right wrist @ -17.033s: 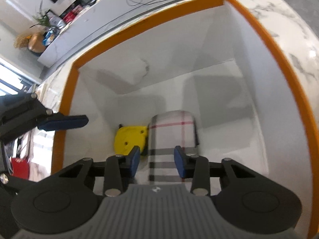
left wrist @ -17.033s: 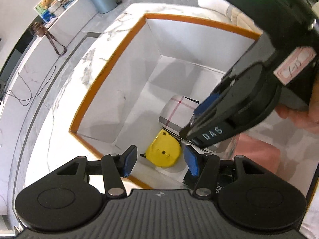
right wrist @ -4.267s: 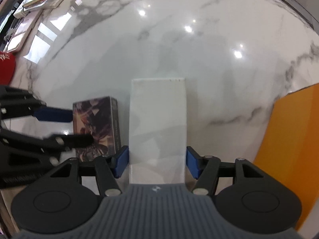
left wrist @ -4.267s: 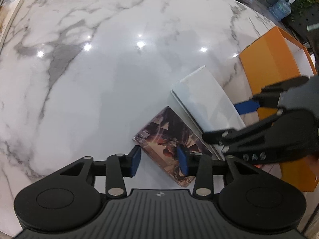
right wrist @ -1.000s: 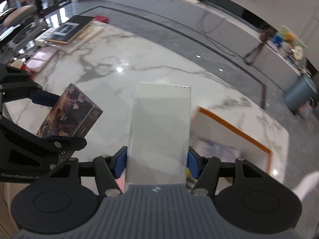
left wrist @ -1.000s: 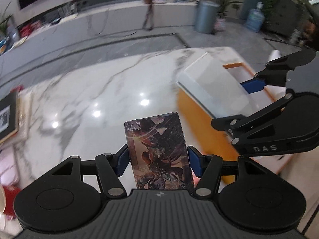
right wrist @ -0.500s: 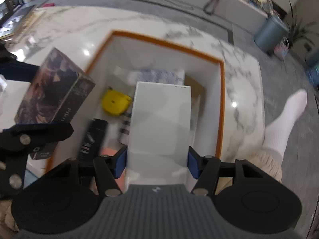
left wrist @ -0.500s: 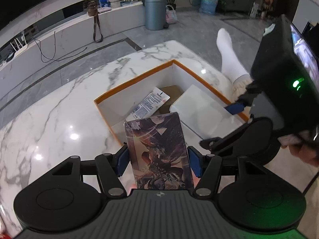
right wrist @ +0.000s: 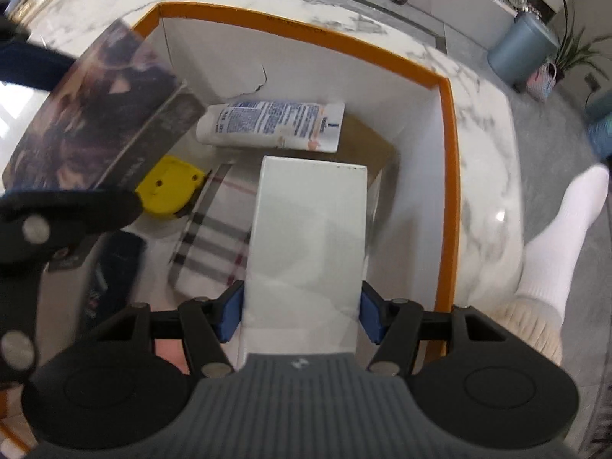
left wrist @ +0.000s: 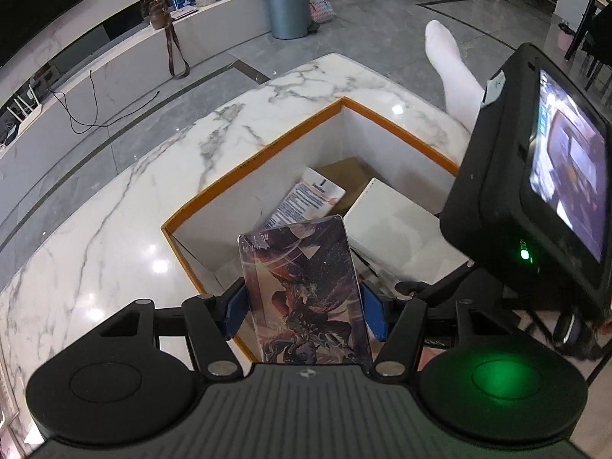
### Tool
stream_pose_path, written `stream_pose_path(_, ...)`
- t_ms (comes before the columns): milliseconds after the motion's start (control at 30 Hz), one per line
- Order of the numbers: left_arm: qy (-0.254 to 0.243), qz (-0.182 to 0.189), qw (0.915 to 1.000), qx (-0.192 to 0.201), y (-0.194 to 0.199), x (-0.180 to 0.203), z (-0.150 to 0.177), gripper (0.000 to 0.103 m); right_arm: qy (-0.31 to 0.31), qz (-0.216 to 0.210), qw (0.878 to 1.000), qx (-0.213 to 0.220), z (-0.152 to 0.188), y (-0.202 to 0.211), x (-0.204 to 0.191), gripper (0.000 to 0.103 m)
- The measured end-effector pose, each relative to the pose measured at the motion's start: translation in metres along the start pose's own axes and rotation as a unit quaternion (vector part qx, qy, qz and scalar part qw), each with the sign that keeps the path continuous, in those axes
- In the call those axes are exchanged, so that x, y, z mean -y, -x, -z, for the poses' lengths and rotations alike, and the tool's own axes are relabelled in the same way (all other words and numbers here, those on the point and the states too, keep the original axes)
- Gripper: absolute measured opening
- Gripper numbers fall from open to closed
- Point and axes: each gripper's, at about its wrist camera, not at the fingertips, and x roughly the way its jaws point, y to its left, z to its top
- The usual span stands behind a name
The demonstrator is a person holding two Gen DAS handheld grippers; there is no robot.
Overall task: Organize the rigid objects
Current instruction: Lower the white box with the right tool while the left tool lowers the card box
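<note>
Two tools clamped, left tool [left wrist: 304, 308] on illustrated box [left wrist: 306, 290], right tool [right wrist: 302, 315] on white box [right wrist: 308, 244], both lengthwise forward over orange-rimmed bin [right wrist: 445, 153].

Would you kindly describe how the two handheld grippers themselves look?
Both the left gripper and the right gripper are matte black with ribbed grey centre plates, round side discs, silver rivets and blue jaw pads. The right one carries a black screen unit with a green light.

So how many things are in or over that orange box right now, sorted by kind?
Boxes held in grippers: 2, the illustrated box and the plain white box
Tubes: 1, the white printed tube
Tape measures: 1, yellow
Plaid cases: 1
Dark blue items: 1, too blurred to name
Total: 6
</note>
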Motion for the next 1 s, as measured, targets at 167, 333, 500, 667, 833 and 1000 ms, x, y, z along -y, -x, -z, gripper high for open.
stream_pose_path(167,-0.001,0.004,1.0,-0.007,-0.012,-0.002,-0.003,0.07,0.019,0.013,1.0,-0.011,-0.004,-0.005,-0.005,0.061)
stream_pose_path(333,0.004,0.006,1.0,-0.007,-0.012,-0.001,-0.002,0.07,0.023,0.011,1.0,-0.006,-0.003,0.001,-0.004,0.062)
stream_pose_path(500,0.005,0.01,0.9999,-0.007,-0.004,-0.004,0.001,0.07,0.019,-0.003,1.0,0.018,0.002,0.02,0.004,0.06)
stream_pose_path(667,0.015,0.027,0.9995,-0.011,-0.001,0.001,0.002,0.071,-0.004,0.001,0.997,0.083,0.016,0.05,0.025,0.046)
stream_pose_path(833,0.05,0.067,0.9962,-0.027,-0.001,0.02,0.003,0.07,-0.084,-0.022,0.987,0.135,0.034,0.07,0.05,0.046)
stream_pose_path(1000,0.098,0.114,0.9865,-0.065,-0.017,0.041,0.011,0.071,-0.124,-0.044,0.979,0.155,0.052,0.07,0.059,0.047)
